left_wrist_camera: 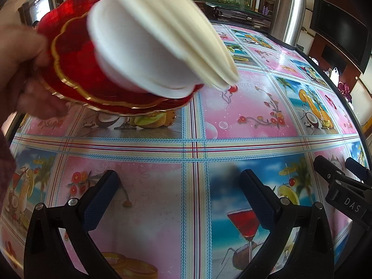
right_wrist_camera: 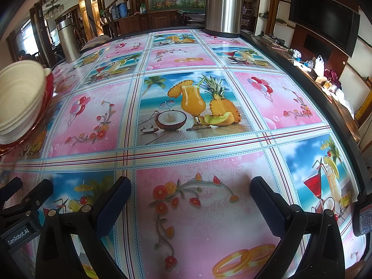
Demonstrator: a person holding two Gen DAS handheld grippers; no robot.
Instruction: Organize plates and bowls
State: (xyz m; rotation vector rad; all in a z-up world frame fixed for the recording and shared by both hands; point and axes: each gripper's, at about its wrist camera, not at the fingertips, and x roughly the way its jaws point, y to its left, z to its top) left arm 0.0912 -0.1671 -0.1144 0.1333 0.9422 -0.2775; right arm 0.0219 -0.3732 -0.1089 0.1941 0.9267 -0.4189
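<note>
Fruit-print tablecloth (right_wrist_camera: 186, 139) under both empty, wide-open tongs: left (left_wrist_camera: 180, 200) near "DAS", right (right_wrist_camera: 190, 207) near "GenRobot.AI".

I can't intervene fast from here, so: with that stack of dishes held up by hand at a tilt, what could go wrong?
1. The cream nested bowls lean steeply on the red gold-rimmed scalloped plates; they could slide off.
2. A bare hand pinches only the plates' edge, above the glossy patterned tablecloth, so a slip likely means a drop.
3. Both the left gripper and right gripper are open and empty, offering no support.
</note>
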